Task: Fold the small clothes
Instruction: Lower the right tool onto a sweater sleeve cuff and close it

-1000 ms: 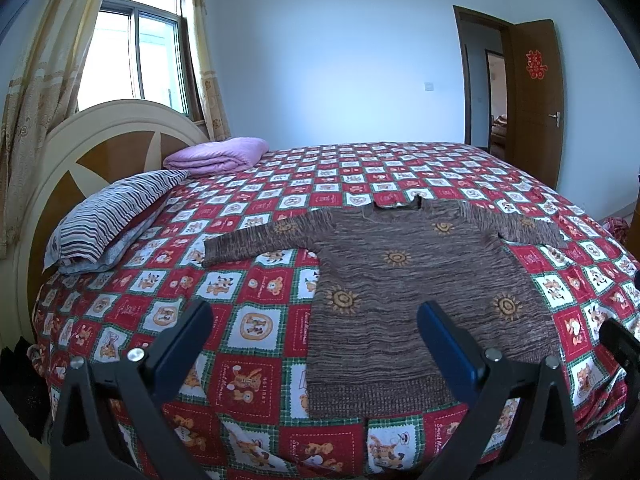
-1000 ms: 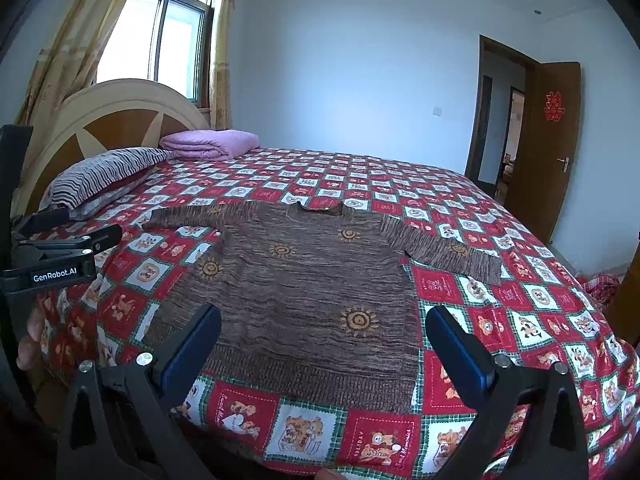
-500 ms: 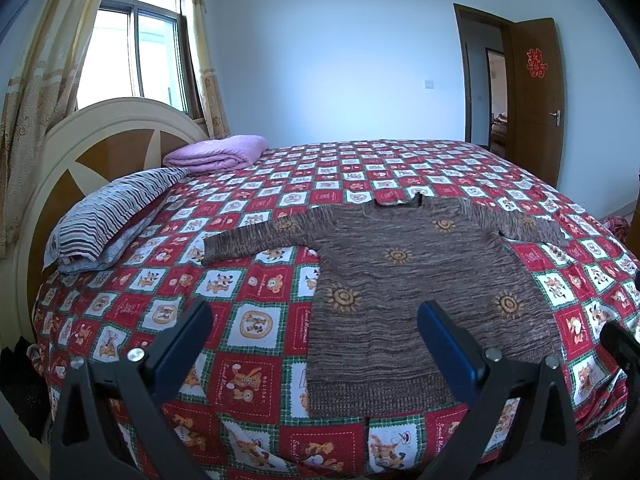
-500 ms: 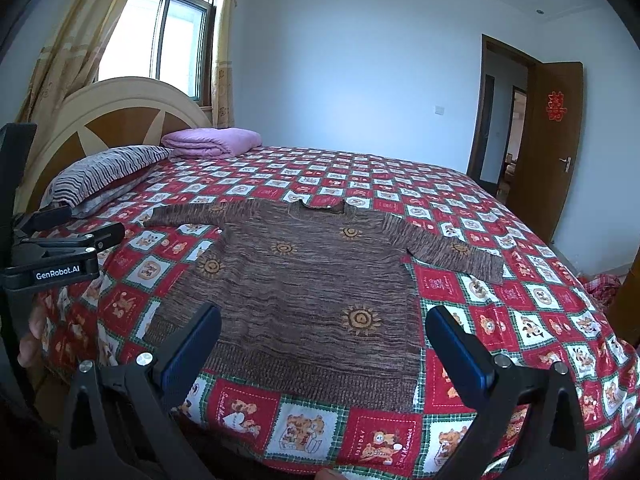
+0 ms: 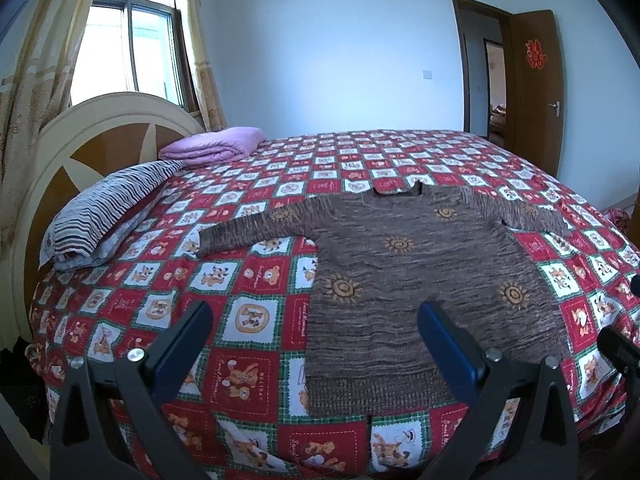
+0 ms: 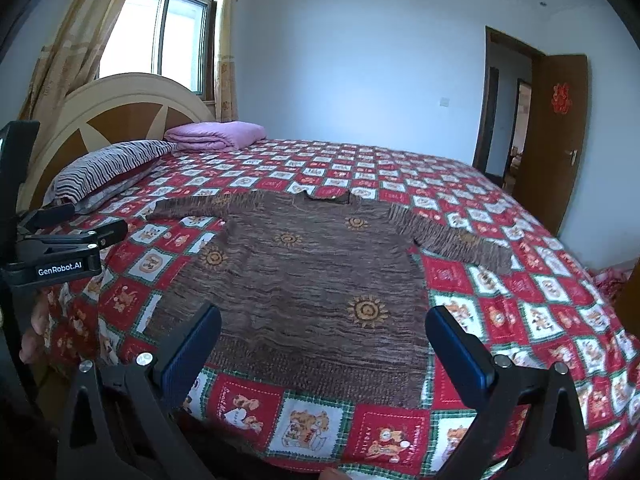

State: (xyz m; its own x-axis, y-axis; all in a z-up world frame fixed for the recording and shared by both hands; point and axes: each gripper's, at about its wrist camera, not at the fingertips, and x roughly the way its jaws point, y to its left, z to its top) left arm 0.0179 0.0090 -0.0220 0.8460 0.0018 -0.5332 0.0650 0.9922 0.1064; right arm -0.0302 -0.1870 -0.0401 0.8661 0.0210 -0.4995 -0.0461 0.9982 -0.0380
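Left wrist view: the left gripper (image 5: 314,326) is wide open and holds nothing. The brown sweater (image 5: 420,276) lies flat on the bed (image 5: 248,320), beyond the right finger. A grip there could catch the bedcover too.

Right wrist view: the right gripper (image 6: 324,334) is spread wide and empty; the sweater (image 6: 312,276) lies ahead between the fingers. I think a one-sided pull would skew the fold.

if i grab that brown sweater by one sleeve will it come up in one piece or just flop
Probably flop: the sweater is a soft knit lying flat, following the bedspread with no stiffness. One sleeve would likely lift first, the body dragging and stretching behind. The patterned cloth beneath may grip the knit slightly, so it seems unlikely to slide freely.
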